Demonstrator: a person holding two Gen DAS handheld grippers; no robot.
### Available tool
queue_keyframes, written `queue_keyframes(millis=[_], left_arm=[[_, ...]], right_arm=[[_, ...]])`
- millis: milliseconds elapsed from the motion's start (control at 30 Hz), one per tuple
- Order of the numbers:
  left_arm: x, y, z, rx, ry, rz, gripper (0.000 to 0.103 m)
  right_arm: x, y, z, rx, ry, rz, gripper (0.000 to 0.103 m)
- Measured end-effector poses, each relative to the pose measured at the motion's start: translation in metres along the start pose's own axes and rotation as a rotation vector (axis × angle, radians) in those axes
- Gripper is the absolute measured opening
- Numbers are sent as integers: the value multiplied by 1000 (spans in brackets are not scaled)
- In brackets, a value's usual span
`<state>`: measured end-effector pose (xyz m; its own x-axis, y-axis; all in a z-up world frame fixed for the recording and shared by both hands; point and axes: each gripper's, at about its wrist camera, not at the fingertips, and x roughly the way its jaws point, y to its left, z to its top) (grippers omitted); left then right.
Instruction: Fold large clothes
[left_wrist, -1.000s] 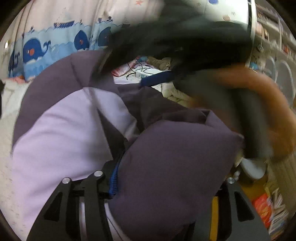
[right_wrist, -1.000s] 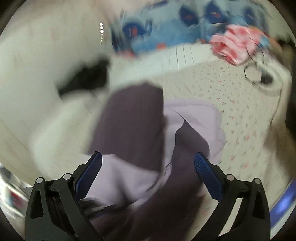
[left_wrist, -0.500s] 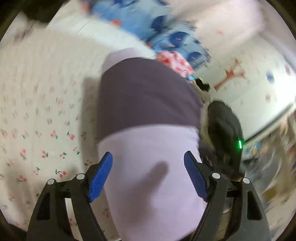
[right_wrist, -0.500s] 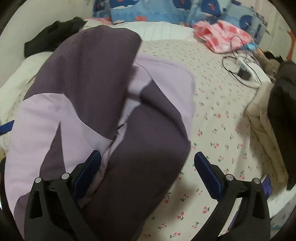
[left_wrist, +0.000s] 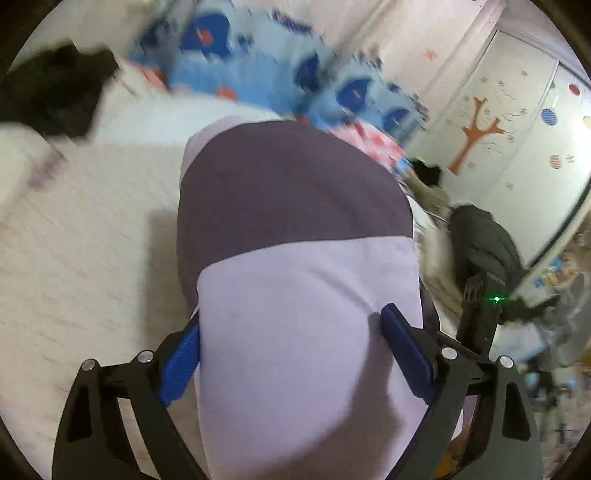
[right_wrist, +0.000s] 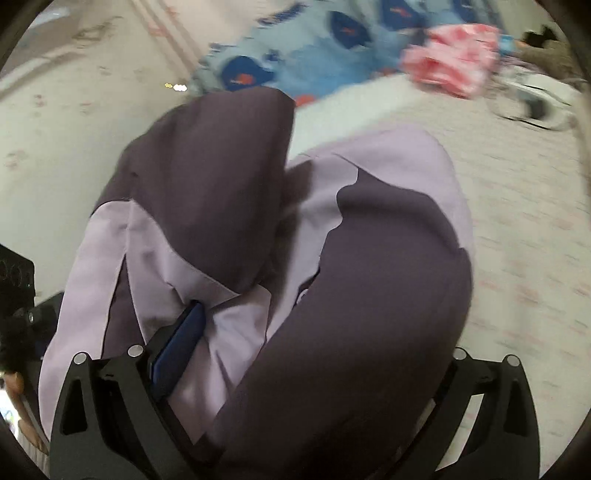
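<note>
A large two-tone jacket, dark purple and lilac, lies bundled on the flowered bed sheet. My left gripper stands wide over its lilac end, and its jaws are opening. The fabric fills the gap between the blue pads, which do not pinch it. In the right wrist view the same jacket bulges up between the jaws of my right gripper. That gripper is spread wide, with its left blue pad against lilac cloth. Dark purple fabric hides its right finger.
A whale-print blue blanket and a pink garment lie at the bed's far side. A black garment sits far left and a dark coat at the right. White cabling lies far right. A wardrobe door stands behind.
The left gripper's jaws have spread wider and its view has swung across the bed to the jacket's lilac end. The right gripper has sunk closer, and fabric now covers its right finger.
</note>
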<state>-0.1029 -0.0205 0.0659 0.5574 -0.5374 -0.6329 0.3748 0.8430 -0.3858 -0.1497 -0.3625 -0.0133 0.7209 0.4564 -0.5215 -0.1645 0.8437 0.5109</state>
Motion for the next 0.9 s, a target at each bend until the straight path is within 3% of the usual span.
queue_keyframes(millis=[67, 100, 133, 167, 267, 367, 433, 533, 633, 667, 733, 767, 833, 900], left_arm=[[-5, 11, 1, 28, 39, 115, 88], [7, 25, -4, 31, 104, 195, 88], [20, 33, -7, 22, 148, 224, 89], [36, 47, -17, 2, 186, 244, 90], [43, 65, -43, -28, 111, 207, 95], [47, 54, -47, -2, 81, 227, 95], [50, 47, -49, 15, 79, 253, 95], [49, 40, -49, 31, 71, 276, 95], [47, 27, -53, 73, 53, 317, 95], [48, 23, -55, 92, 44, 333, 95], [46, 22, -58, 93, 34, 334, 95], [46, 27, -57, 75, 28, 304, 97], [48, 28, -53, 73, 28, 261, 97], [59, 16, -49, 127, 55, 320, 97]], right_arm=[[35, 23, -6, -70, 96, -43, 96], [49, 27, -11, -97, 153, -79, 96], [58, 25, -17, -107, 189, -99, 96], [60, 19, -20, -94, 204, -99, 96], [37, -2, -21, -30, 234, -130, 96], [13, 24, -6, -152, 185, -254, 96], [-6, 61, 18, -228, 69, -314, 96], [-16, 100, 55, -248, -30, -295, 96], [15, 127, 78, -282, -14, -292, 96], [26, 125, 78, -269, 6, -293, 96], [70, 95, 74, -178, 45, -384, 96], [89, 74, 69, -137, 63, -409, 96], [124, 9, 41, 60, 94, -331, 98], [126, 1, 36, 103, 105, -331, 97]])
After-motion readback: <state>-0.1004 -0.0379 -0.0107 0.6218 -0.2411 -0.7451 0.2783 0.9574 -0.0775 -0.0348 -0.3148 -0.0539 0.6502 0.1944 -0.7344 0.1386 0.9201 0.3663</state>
